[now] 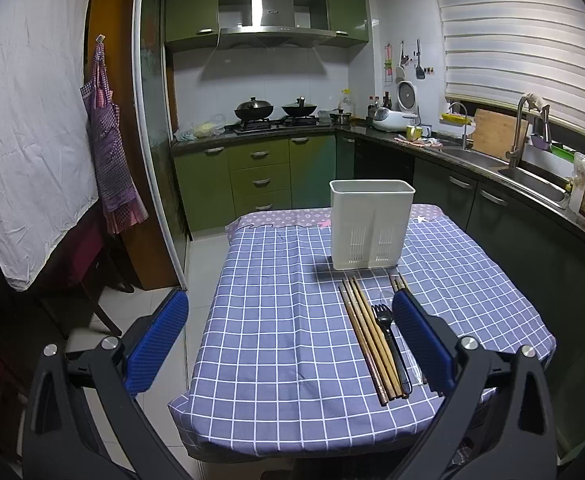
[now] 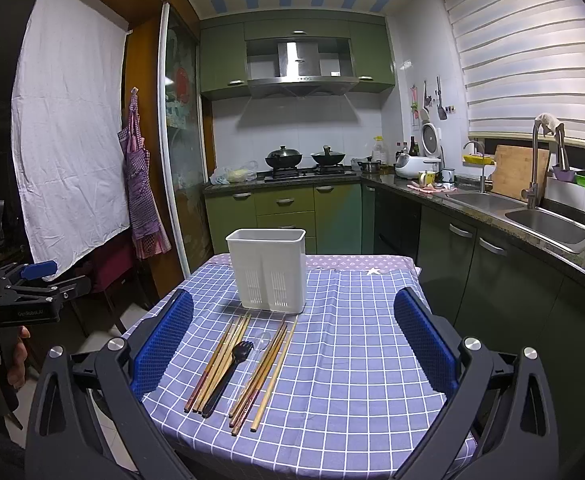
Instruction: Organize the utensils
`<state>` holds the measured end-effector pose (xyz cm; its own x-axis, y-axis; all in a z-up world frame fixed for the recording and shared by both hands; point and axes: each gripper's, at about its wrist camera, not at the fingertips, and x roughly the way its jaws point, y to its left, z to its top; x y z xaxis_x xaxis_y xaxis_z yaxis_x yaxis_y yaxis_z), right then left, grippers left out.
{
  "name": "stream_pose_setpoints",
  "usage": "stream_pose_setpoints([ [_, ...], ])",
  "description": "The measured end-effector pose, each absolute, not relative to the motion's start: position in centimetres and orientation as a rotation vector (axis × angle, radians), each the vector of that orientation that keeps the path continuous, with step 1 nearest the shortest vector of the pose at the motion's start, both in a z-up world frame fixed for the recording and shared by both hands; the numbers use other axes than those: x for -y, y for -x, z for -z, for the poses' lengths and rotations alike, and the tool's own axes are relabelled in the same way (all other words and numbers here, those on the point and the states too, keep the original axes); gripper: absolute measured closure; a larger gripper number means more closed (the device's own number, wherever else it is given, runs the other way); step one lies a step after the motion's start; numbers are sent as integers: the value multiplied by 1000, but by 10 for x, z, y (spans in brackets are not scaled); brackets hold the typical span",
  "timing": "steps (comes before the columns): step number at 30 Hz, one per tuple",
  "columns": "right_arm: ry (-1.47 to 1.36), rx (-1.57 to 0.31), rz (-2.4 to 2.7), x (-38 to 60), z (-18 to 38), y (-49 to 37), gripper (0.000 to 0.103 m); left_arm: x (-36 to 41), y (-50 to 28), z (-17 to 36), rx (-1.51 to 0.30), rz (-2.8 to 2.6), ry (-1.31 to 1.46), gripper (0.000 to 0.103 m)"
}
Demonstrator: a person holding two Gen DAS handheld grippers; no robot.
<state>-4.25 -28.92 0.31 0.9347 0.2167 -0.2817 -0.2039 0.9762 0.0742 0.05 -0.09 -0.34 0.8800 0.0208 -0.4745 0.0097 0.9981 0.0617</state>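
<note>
A white two-compartment utensil holder (image 1: pixel 370 225) (image 2: pixel 269 270) stands upright on the blue checked tablecloth (image 1: pixel 284 320) (image 2: pixel 352 340). In front of it lie two bundles of wooden chopsticks (image 1: pixel 366 336) (image 2: pixel 220 356), with a black plastic fork (image 1: pixel 390 340) (image 2: pixel 228 372) and a clear plastic spoon (image 2: pixel 258 344) between them. The second bundle (image 2: pixel 266 372) is partly hidden by my left finger in the left wrist view. My left gripper (image 1: pixel 288 336) is open and empty above the table's near left. My right gripper (image 2: pixel 292 344) is open and empty above the utensils.
Green kitchen cabinets (image 1: pixel 260 176), a stove with two woks (image 2: pixel 304 160) and a counter with a double sink (image 2: pixel 532 216) line the back and right. An apron (image 1: pixel 108 152) hangs at left. The left hand-held gripper body (image 2: pixel 20 300) shows at the right view's left edge.
</note>
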Motion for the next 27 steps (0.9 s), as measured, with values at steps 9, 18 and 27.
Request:
stream_pose_setpoints([
  [9,-45,-294,-215,290,-3,42,4,2,1,5,-496,1,-62,6],
  [18,-48,-300,-217,293,-1,41,4,3,1,5,-498,1,-63,6],
  [27,-51,-304,-211,295,-3,39,4,5,0,4,-501,5,-66,6],
])
